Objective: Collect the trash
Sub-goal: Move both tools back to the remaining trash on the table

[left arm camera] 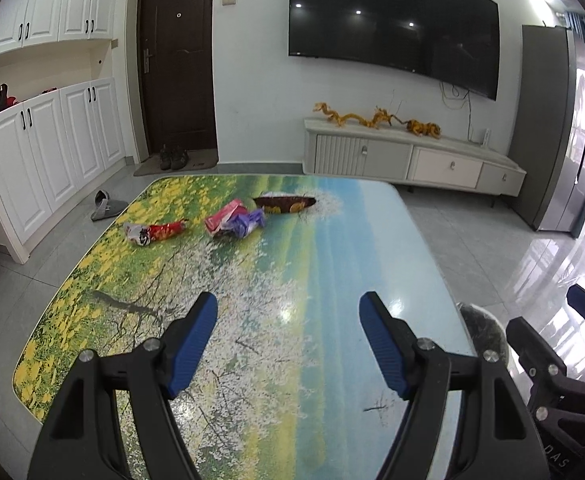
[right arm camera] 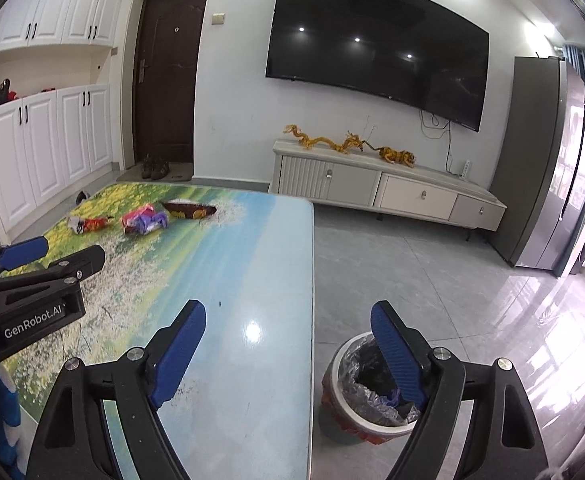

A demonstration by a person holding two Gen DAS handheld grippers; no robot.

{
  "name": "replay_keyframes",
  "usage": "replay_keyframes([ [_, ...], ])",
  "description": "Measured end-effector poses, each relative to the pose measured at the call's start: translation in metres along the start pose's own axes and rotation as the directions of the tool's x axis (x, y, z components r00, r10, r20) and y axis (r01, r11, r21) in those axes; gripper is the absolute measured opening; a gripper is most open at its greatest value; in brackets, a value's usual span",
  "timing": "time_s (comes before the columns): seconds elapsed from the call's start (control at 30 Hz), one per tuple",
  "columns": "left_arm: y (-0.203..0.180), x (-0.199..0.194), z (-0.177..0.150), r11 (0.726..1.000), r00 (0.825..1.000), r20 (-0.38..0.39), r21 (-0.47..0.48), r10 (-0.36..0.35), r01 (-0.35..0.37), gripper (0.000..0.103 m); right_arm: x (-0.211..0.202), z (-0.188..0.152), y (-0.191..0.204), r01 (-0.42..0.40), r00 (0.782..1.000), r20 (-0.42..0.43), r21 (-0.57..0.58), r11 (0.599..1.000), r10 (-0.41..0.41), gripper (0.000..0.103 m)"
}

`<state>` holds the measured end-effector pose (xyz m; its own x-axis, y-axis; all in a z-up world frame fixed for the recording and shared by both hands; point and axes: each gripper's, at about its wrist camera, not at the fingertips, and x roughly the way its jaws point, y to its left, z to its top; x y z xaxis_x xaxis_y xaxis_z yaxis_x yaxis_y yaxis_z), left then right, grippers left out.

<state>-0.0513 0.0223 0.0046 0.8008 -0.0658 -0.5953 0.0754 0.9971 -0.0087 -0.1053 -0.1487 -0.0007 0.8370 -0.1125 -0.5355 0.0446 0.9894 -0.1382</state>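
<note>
Three pieces of trash lie at the far end of the landscape-print table (left arm camera: pixel 332 264): a red and white wrapper (left arm camera: pixel 154 233), a crumpled pink and purple wrapper (left arm camera: pixel 234 222) and a dark brown snack bag (left arm camera: pixel 284 204). The same three show small in the right wrist view: the red wrapper (right arm camera: pixel 88 224), the pink and purple one (right arm camera: pixel 144 222), the brown bag (right arm camera: pixel 190 210). My left gripper (left arm camera: pixel 288 304) hovers open over the near half of the table, well short of the wrappers, with nothing between its pads. My right gripper (right arm camera: pixel 288 312) is open and empty, straddling the table's right edge above a lined trash bin (right arm camera: pixel 368 392).
The bin stands on the grey tiled floor (right arm camera: pixel 432 280) close to the table's right edge. A low TV cabinet (right arm camera: pixel 388 192) with a wall TV lies beyond the table. White cupboards (left arm camera: pixel 52 160), a dark door, shoes and a slipper (left arm camera: pixel 106 206) are at the left. A fridge (right arm camera: pixel 548 176) stands right.
</note>
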Motion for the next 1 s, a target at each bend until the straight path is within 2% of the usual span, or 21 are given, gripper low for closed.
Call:
replay_keyframes([
  [0.4, 0.010, 0.049, -0.011, 0.999, 0.992, -0.116, 0.006, 0.047, -0.047, 0.072, 0.042, -0.018, -0.001, -0.004, 0.993, -0.116, 0.016, 1.000, 0.005, 0.084],
  [0.67, 0.019, 0.068, -0.012, 0.995, 0.988, -0.126, 0.057, 0.094, -0.087, 0.072, 0.066, -0.015, 0.001, -0.013, 0.987, -0.163, 0.032, 0.999, 0.018, 0.085],
  [1.0, 0.048, 0.086, -0.012, 0.996, 0.984, -0.156, 0.032, 0.089, -0.085, 0.072, 0.084, -0.005, 0.017, -0.047, 0.982, -0.183, 0.032, 0.998, 0.052, 0.085],
])
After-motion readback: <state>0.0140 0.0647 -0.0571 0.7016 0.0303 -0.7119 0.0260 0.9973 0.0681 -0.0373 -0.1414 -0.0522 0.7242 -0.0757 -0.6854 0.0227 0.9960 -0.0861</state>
